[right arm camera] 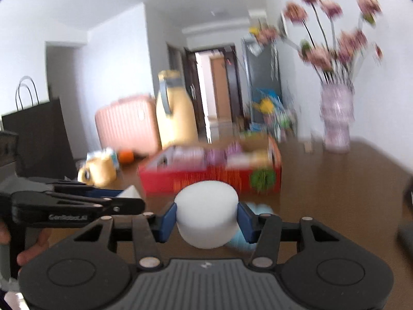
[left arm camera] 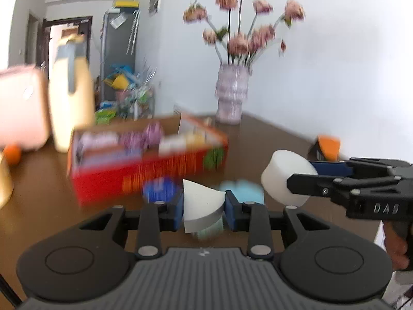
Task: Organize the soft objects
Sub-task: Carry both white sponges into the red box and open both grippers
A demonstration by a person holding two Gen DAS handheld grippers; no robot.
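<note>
My left gripper (left arm camera: 204, 206) is shut on a white foam wedge (left arm camera: 200, 204), held above the brown table (left arm camera: 271, 139). My right gripper (right arm camera: 206, 219) is shut on a white foam cylinder (right arm camera: 206, 214); from the left wrist view that cylinder (left arm camera: 284, 178) and right gripper (left arm camera: 296, 178) hover at the right. In the right wrist view the left gripper (right arm camera: 129, 199) comes in from the left, with a corner of the wedge (right arm camera: 131, 192) showing. A light blue soft piece (left arm camera: 245, 191) (right arm camera: 260, 210), a blue one (left arm camera: 160, 190) and a pale green one (left arm camera: 211, 228) lie blurred on the table below. A red cardboard box (left arm camera: 144, 175) (right arm camera: 211, 178) with several soft items stands beyond.
A vase of pink flowers (left arm camera: 232, 93) (right arm camera: 335, 116) stands at the table's far edge by the wall. An orange object (left arm camera: 327, 147) sits at the right edge. Off the table are a pink suitcase (right arm camera: 126, 126), a yellow suitcase (right arm camera: 175, 113) and a black bag (right arm camera: 36, 134).
</note>
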